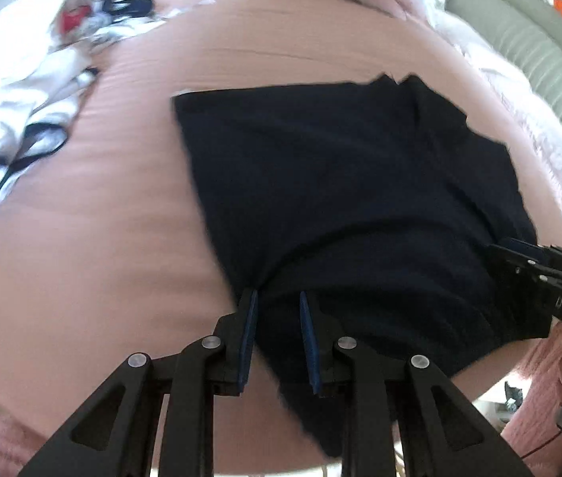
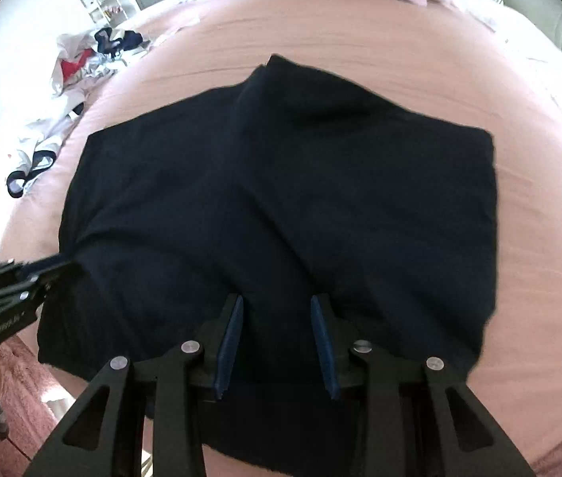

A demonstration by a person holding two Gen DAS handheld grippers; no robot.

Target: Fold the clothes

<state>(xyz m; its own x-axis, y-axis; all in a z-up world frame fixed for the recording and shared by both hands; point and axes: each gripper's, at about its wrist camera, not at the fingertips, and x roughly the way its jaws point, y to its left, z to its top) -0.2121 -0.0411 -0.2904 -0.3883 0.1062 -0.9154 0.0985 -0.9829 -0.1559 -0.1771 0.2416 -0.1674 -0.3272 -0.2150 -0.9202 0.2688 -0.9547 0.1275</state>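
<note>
you have a dark navy garment (image 2: 273, 206) spread on the bed (image 2: 539, 278), which is covered with a smooth pink sheet with fine creases. the cloth looks soft and matte, roughly rectangular, with a folded flap and a small point at its far edge, toward 12 o'clock. its near hem is lifted off the sheet and hangs down under your tools.

your left gripper (image 1: 279, 298) has black fingers with blue ribbed pads (image 1: 249, 338); they stand a little apart and the dark cloth bunches between them, but i cannot tell if the pads really press on it. your right gripper (image 2: 277, 302) also stands partly open with the cloth between the fingers, and the grip is not clear either.

in the left wrist view the right tool body at 3 o'clock shows the letters "das". in the right wrist view the left tool at 9 o'clock carries small white writing, too blurred to read.

a pile of white clothes (image 2: 62, 91) with red and navy trim lies crumpled at 10 o'clock.
</note>
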